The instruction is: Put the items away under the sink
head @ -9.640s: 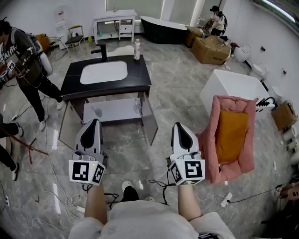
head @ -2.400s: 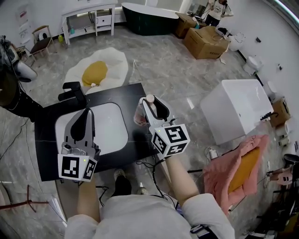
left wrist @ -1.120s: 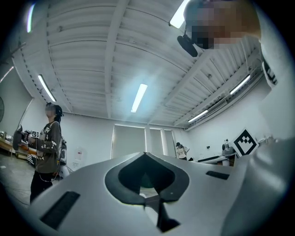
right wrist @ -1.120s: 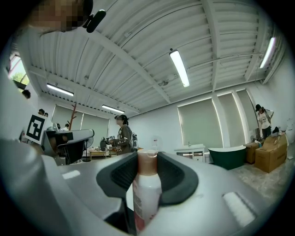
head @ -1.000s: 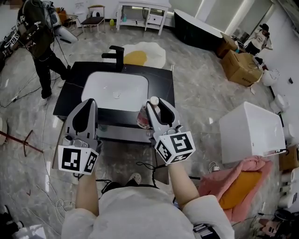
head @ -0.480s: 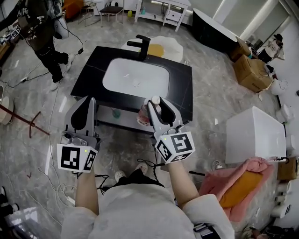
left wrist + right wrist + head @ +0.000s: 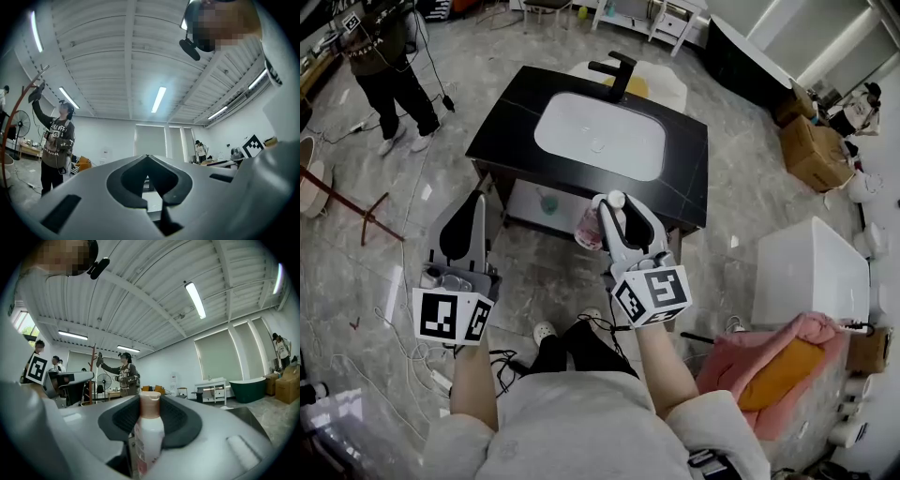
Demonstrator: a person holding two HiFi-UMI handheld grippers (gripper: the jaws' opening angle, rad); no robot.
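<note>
**Head view.** A black counter [image 7: 511, 131] carries a white sink [image 7: 600, 138] with a black tap [image 7: 614, 70] at its far edge. The cabinet [image 7: 525, 199] under it shows a pale shelf with a small teal item [image 7: 547, 202] on it.

The right gripper [image 7: 611, 211] is clamped on a pink bottle [image 7: 589, 228] with a pale cap. The bottle is held off the floor, just in front of the cabinet at its right-hand part, and is not yet inside it. The left gripper [image 7: 471, 202] is raised at the cabinet's left front corner and carries nothing.

A person in dark clothes [image 7: 384, 56] stands well apart at the upper left. A white box [image 7: 811, 272] and a pink cushion [image 7: 769, 361] lie to the right.

**Left gripper view.** The two jaws meet at their tips. Only the shaped hollow behind the tips is open, and nothing sits in it. The room's back wall and a standing person show beyond.

**Right gripper view.** The bottle stands upright between the jaws, cap uppermost. The dark ribbed pads [image 7: 180, 420] press on both its sides, and its width keeps the jaws partly apart. A dark bathtub [image 7: 248, 387] stands far off to the right.
</note>
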